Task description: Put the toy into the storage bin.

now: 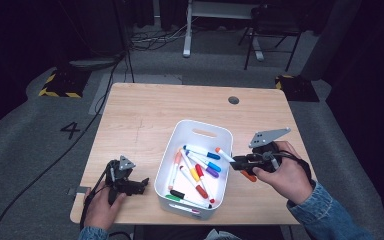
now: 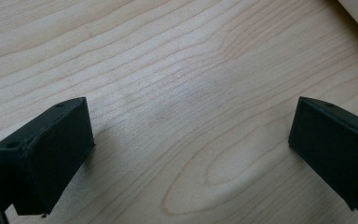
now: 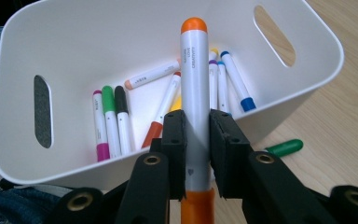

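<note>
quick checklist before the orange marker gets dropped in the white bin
1. Grip: right claw is shut on the orange marker, pads on both sides of the barrel: ok.
2. Aim: marker tip points over the white bin toward its inside: ok.
3. Landing room: the markers in the bin lie flat, with bare floor left: ok.
4. Left claw is open on the table, apart from the bin: ok.
5. Stray green marker lies on the table outside the bin: not ok.
6. Marker cap tightness: cannot tell.
</note>
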{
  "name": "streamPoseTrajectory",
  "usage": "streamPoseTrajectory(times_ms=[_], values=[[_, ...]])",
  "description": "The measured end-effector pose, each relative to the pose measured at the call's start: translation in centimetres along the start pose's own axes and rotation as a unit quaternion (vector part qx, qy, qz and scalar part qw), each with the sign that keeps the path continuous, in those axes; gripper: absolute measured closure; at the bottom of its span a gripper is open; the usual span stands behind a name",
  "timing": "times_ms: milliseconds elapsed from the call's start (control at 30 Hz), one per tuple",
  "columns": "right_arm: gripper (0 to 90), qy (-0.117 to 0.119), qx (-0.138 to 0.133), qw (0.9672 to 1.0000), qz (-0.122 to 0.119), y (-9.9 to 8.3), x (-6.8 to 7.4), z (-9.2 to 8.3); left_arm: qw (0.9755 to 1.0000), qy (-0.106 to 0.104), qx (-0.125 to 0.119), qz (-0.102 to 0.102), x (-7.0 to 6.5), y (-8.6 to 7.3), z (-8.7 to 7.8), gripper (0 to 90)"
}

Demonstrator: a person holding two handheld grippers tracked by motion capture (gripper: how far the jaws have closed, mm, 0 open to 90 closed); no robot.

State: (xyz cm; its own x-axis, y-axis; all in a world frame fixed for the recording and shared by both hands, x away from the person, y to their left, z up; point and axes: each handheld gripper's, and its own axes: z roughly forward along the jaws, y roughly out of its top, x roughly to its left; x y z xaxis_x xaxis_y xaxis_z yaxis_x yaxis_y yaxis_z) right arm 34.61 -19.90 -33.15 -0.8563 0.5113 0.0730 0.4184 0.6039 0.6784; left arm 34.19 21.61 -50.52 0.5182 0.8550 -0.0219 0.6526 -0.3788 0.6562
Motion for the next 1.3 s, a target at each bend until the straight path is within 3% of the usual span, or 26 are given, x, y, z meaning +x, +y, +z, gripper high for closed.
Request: streamPoseTrajectory(times_ms=[400, 867, 1133, 1300], values=[[76.8, 0.031, 0.002, 0.9994, -0.013, 2.5, 0.9, 2.1, 1.0000, -0.001, 0.001, 0.000, 0.0, 0.0, 0.0, 0.1], [76.9, 0.052, 0.000, 0.9981, -0.034, 4.7, 3.0, 4.2, 1.0000, -0.001, 0.001, 0.000, 0.0, 0.0, 0.0, 0.0], [76.8, 0.064, 0.011, 0.9967, -0.049, 4.9, 3.8, 5.5, 1.0000, 0.001, 0.000, 0.000, 0.0, 0.0, 0.0, 0.0], [76.9, 0.062, 0.024, 0.9968, -0.046, 4.5, 3.8, 5.9, 1.0000, 0.000, 0.001, 0.000, 0.0, 0.0, 0.0, 0.0]])
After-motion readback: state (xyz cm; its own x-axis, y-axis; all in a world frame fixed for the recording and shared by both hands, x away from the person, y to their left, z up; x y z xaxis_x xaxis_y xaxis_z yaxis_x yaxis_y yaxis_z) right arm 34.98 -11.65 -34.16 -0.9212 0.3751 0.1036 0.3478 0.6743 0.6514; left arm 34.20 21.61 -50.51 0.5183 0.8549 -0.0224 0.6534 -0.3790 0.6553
